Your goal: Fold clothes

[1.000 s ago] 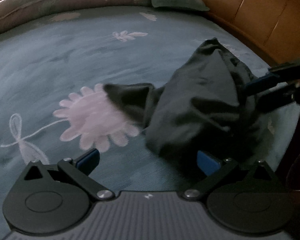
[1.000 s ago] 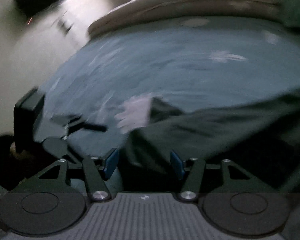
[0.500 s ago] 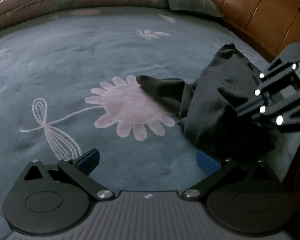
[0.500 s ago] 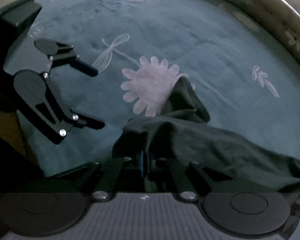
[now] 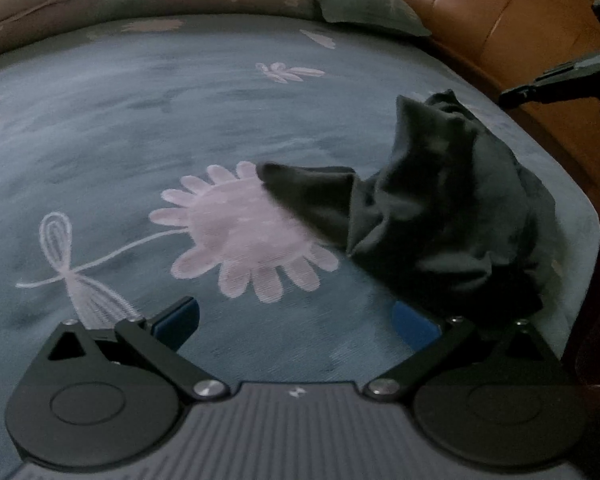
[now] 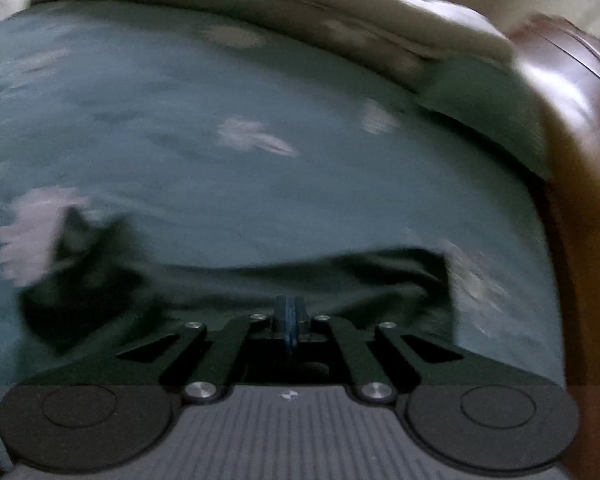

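The dark garment [image 5: 440,216] is bunched at the right edge of the flowered bed [image 5: 180,112], not yet spread. The right tongs [image 6: 287,316] are pinched on its near hem; the left tongs [image 5: 296,316] are spread, empty. A second grasp is judged next.

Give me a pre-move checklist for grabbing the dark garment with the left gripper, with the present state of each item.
1. Right gripper pads together at the dark garment edge: ok.
2. Fabric actually pinched between the pads: cannot tell, view blurred.
3. Left gripper open, nothing between its fingers: ok.
4. Garment spread flat on the bedspread: not ok, bunched in a heap.
5. Free corner for the left gripper, lying over the pink flower: ok.
6. Bedspread beside the garment free for laying out: ok.
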The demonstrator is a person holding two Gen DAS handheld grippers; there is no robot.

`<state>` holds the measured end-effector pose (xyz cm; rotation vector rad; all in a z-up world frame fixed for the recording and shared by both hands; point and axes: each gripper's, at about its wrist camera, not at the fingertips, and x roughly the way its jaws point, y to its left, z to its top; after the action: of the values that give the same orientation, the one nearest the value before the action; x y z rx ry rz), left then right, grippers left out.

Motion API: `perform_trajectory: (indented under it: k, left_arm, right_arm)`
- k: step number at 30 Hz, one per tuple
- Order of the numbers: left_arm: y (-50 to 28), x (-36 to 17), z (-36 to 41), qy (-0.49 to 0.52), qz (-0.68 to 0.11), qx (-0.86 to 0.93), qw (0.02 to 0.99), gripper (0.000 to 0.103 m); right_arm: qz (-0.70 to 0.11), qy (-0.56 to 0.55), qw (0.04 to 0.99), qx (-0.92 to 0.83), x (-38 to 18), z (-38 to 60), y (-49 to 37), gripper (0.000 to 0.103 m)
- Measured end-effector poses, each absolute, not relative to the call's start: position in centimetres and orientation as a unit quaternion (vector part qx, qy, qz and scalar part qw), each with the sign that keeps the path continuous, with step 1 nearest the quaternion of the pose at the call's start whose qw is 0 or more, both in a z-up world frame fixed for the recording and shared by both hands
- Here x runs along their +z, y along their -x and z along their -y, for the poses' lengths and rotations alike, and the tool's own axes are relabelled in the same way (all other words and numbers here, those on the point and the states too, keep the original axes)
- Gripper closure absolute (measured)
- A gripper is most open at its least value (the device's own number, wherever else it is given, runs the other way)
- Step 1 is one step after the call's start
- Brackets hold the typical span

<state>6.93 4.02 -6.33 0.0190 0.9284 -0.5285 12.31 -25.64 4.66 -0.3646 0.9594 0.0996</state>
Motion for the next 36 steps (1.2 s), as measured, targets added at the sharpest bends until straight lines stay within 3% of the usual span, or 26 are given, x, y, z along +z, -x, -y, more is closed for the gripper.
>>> perform_trajectory:
  k: [3,6,7,16,24,26,28,36]
  left_arm:
    - [-7.0,-6.3,-3.6,-0.011,-0.443,-0.256,0.859,0.001]
    - [-7.0,-6.4,-3.4,-0.003,-0.447,-0.255,0.858,0.001]
    - [-7.0,-6.4,-3.3,-0.002,-0.448,-0.254,0.857,0.001]
    - [-5.5,-6.2,-3.2,0.007,-0.45,-0.231,0.862,0.001]
    - [-4.8,-6.7,-4.0,0.021,-0.459,-0.211,0.863,0.001]
    - [-4.7,-6.6,-4.1,0.021,-0.458,-0.211,0.864,0.001]
    - [-4.7,-6.6,-4.1,0.02,-0.458,-0.211,0.864,0.001]
    - [-5.2,-6.7,-3.5,0.015,-0.454,-0.223,0.863,0.001]
  right_arm:
    - [-0.463,0.139,0.873,0.07,5.1,26.5,-11.8,0.094]
    - [-0.457,0.129,0.869,0.138,5.1,24.4,-10.8,0.056]
    - [-0.455,0.137,0.866,0.154,4.7,23.3,-10.8,0.052]
    - [-0.435,0.181,0.832,0.292,3.6,13.9,-9.9,0.052]
    - [-0.494,0.269,0.768,0.307,-3.4,8.2,-9.4,0.054]
    - [-0.483,0.298,0.77,0.292,-4.4,8.1,-9.2,0.065]
    - [-0.479,0.287,0.778,0.287,-3.7,8.6,-9.3,0.092]
    - [-0.458,0.242,0.829,0.211,0.2,13.7,-11.4,0.093]
